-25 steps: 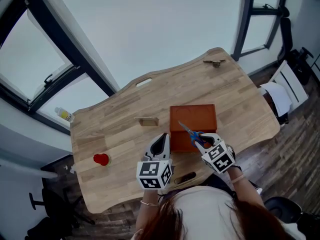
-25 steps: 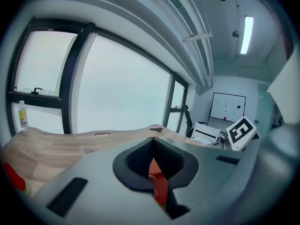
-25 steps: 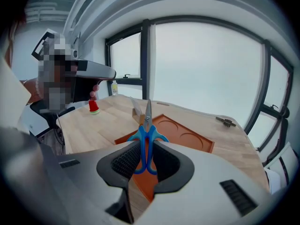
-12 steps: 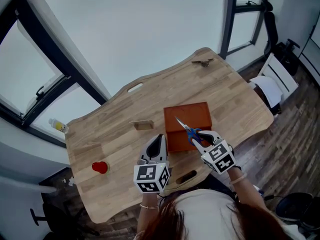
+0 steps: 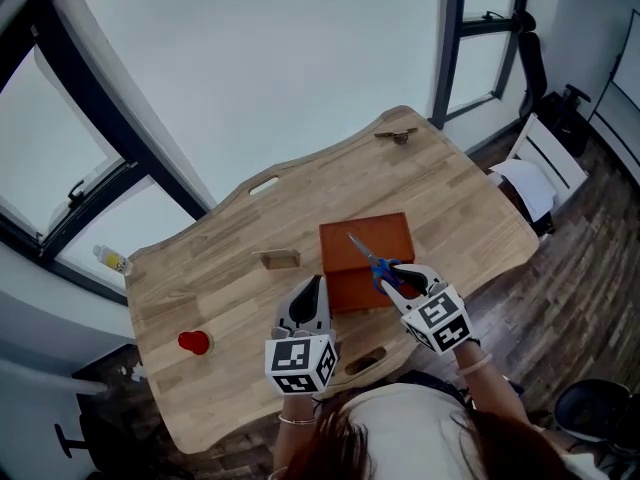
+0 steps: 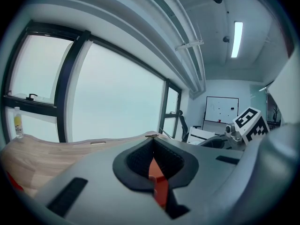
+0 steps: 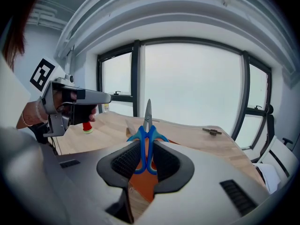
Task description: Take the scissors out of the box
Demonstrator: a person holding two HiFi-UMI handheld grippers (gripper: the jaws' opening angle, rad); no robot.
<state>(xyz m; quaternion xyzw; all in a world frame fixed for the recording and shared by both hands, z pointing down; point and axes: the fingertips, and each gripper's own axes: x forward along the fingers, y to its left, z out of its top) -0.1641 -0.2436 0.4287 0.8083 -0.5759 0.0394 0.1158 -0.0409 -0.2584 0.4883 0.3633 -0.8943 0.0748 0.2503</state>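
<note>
An orange-brown box (image 5: 352, 244) stands on the wooden table (image 5: 200, 268). My right gripper (image 5: 398, 279) is shut on the blue handles of the scissors (image 5: 377, 262), and the blades point up and away over the box. In the right gripper view the scissors (image 7: 148, 114) stand upright between the pads of that gripper (image 7: 147, 145), with the box (image 7: 140, 184) below them. My left gripper (image 5: 317, 284) sits at the box's near left corner. In the left gripper view its tips (image 6: 151, 142) meet, and the orange box (image 6: 157, 173) shows through the gap beneath them.
A red object (image 5: 195, 342) lies at the table's left, a small wooden block (image 5: 278, 259) left of the box, and a dark metal piece (image 5: 397, 135) near the far edge. A bottle (image 5: 110, 259) stands on the window sill. Chairs and a floor lie beyond the right edge.
The right gripper has risen a little with the scissors in it, so the blades stand higher over the box. The left gripper has stayed by the box.
</note>
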